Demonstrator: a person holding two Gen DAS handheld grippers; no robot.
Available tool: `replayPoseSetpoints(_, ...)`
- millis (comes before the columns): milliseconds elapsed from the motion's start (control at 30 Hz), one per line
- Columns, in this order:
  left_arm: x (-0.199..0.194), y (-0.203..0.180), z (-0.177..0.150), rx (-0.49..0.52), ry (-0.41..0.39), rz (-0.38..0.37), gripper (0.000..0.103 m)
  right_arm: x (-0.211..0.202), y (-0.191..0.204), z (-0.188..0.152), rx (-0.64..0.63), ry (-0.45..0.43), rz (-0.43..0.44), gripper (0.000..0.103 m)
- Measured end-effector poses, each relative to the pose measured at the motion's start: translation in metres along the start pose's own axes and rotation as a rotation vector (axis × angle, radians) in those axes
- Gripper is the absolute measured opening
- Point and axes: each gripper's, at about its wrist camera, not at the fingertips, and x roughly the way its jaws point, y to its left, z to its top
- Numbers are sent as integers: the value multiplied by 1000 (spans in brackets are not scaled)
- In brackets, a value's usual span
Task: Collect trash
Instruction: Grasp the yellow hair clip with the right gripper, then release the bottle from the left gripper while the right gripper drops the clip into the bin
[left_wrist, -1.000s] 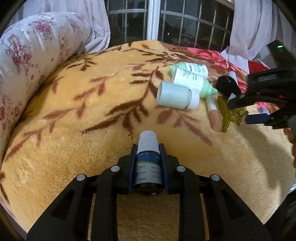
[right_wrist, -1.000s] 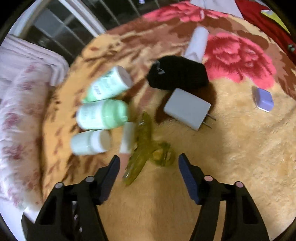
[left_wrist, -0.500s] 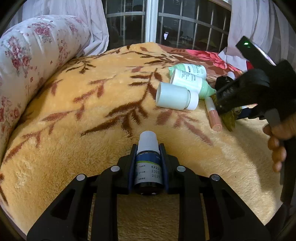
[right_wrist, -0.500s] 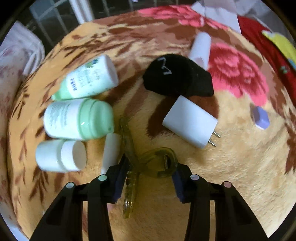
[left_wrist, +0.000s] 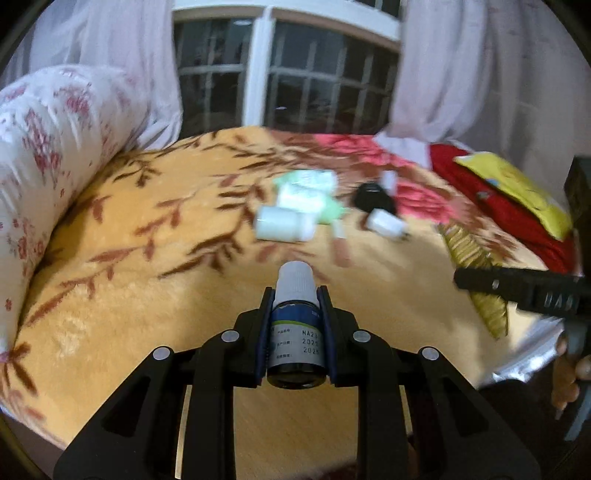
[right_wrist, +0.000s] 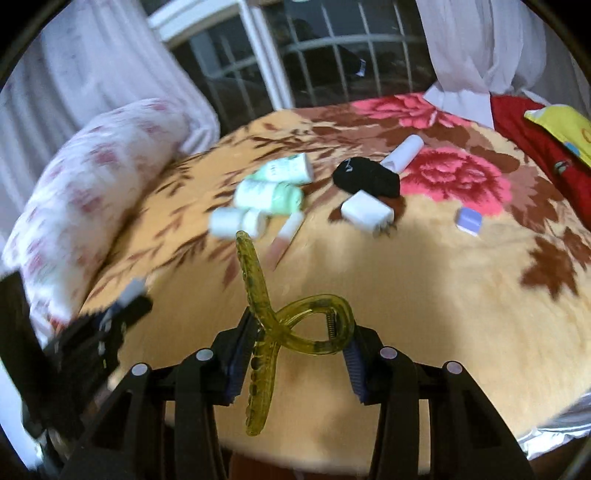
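My left gripper (left_wrist: 295, 332) is shut on a small dark dropper bottle (left_wrist: 297, 347) with a white cap, held above the near edge of the tan floral blanket (left_wrist: 147, 258). My right gripper (right_wrist: 293, 354) is shut on a translucent yellow hair claw clip (right_wrist: 291, 328), lifted off the blanket; the clip also shows at the right of the left wrist view (left_wrist: 476, 269). Left on the blanket are pale green and white bottles (right_wrist: 269, 195), a pink tube (right_wrist: 286, 232), a white charger plug (right_wrist: 365, 212) and a black pouch (right_wrist: 365, 181).
A floral bolster pillow (left_wrist: 48, 155) runs along the left. A small lilac box (right_wrist: 469, 220) and a white tube (right_wrist: 402, 151) lie to the right. Red and yellow cloth (left_wrist: 517, 195) lies far right. Window bars and curtains stand behind. The left gripper appears in the right wrist view (right_wrist: 92, 332).
My right gripper closed on the yellow claw clip and lifted it back off the blanket. Both grippers pulled away from the pile; the left still holds the bottle.
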Motion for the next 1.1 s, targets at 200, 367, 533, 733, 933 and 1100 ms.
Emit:
replayPoseSetpoints(200, -36, -29, -33, 41, 22, -49, 23, -42, -8, -69, -24, -15, 56, 44)
replayPoseSetpoints(367, -44, -47, -74, 76, 102, -21, 23, -46, -21, -127, 21, 28, 81, 44)
replayPoseSetpoints(533, -31, -58, -116, 70, 221, -32, 23, -25, -30, -169, 50, 107, 81, 44)
replayPoseSetpoints(733, -12, -64, -149, 84, 327, -43, 23, 2, -31, -195, 60, 188, 82, 44)
replayPoseSetpoints(933, 2, -58, -161, 51, 403, -58, 23, 16, -29, -201, 60, 241, 83, 45)
replayPoseSetpoints(1100, 10, -54, -163, 37, 441, -45, 45, 21, -24, -201, 37, 256, 72, 55)
